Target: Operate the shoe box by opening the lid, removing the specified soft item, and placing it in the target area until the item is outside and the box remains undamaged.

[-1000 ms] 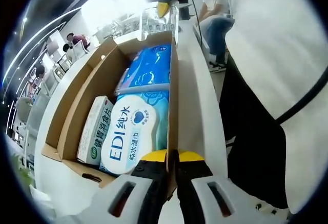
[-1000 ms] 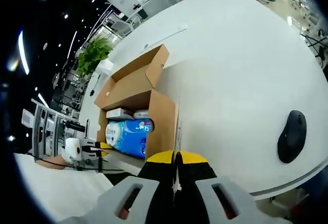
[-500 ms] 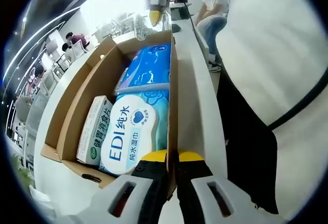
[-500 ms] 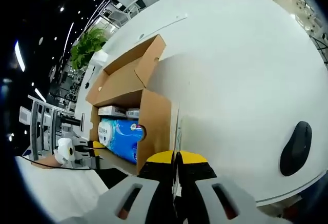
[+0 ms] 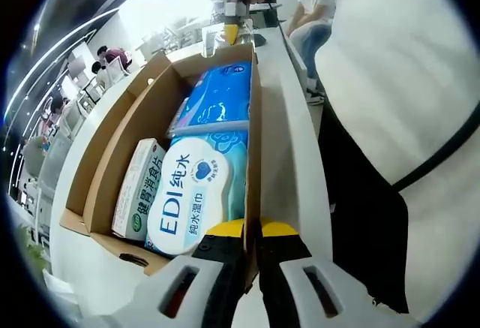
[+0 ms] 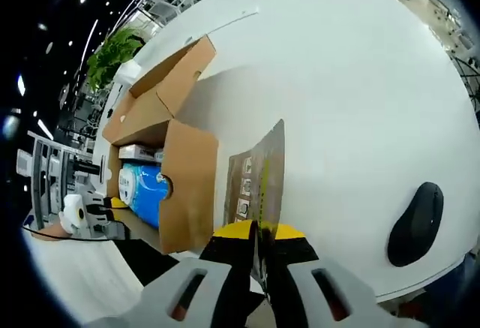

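Note:
An open brown shoe box [image 5: 124, 140] lies on a white table. Inside lie a soft blue-and-white wipes pack marked EDI [image 5: 191, 193], a second blue pack [image 5: 221, 95] behind it, and a green-and-white carton [image 5: 140, 189] on the left. My left gripper [image 5: 253, 230] is shut on the top edge of the box's right wall. In the right gripper view the box [image 6: 187, 182] is seen end-on, the blue pack [image 6: 146, 193] showing inside. My right gripper [image 6: 257, 232] is shut on the edge of a labelled cardboard lid flap [image 6: 259, 178], held apart from the box wall. The right gripper [image 5: 234, 24] shows at the box's far end.
The round white table [image 6: 337, 103] has wide bare room to the right of the box. A black mouse [image 6: 415, 223] lies near its edge. A person in a white garment [image 5: 405, 80] stands close beside the box. The left gripper [image 6: 112, 215] shows beyond the box.
The flap in my right gripper has swung away from the box wall and now shows its labelled face. The left gripper and the box contents have stayed put.

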The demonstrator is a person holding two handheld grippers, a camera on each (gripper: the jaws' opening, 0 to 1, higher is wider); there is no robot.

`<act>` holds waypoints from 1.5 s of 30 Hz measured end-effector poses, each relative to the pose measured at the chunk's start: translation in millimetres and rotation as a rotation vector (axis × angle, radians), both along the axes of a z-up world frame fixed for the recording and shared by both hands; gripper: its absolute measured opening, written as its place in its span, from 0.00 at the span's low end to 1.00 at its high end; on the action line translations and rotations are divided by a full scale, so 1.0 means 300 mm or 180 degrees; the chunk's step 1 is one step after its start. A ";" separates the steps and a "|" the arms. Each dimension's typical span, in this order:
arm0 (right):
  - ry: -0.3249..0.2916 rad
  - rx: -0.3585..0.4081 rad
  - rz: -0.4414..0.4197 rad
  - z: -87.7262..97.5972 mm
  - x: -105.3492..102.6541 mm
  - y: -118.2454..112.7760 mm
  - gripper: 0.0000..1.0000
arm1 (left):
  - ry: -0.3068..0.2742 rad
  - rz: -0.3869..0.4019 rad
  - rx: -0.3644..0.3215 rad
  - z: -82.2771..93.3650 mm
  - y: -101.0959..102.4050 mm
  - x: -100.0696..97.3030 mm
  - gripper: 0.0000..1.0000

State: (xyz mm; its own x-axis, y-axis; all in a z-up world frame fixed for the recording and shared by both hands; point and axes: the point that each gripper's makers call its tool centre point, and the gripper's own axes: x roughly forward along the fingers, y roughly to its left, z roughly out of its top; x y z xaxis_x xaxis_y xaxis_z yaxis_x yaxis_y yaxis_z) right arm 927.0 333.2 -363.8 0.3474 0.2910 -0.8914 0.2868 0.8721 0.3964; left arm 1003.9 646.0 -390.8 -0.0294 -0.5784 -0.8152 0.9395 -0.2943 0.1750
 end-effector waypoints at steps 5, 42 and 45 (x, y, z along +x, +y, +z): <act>0.0031 -0.0153 0.0060 -0.021 -0.003 -0.022 0.02 | 0.0007 -0.0004 0.0019 0.001 0.000 -0.001 0.04; 0.0126 -0.0661 0.0297 -0.148 -0.026 -0.121 0.23 | 0.0012 -0.0002 0.0069 0.004 0.000 -0.004 0.04; 0.0089 -0.0830 0.0341 -0.147 -0.033 -0.145 0.32 | 0.0008 -0.0004 0.0065 0.004 0.000 -0.004 0.04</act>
State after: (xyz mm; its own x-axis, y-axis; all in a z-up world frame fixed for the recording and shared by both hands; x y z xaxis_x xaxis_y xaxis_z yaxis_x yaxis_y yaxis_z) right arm 917.2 289.8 -407.8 0.3011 0.0844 -0.9498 0.1951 0.9695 0.1480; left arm 1002.8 646.0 -389.7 -0.0322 -0.5617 -0.8267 0.9396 -0.2991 0.1667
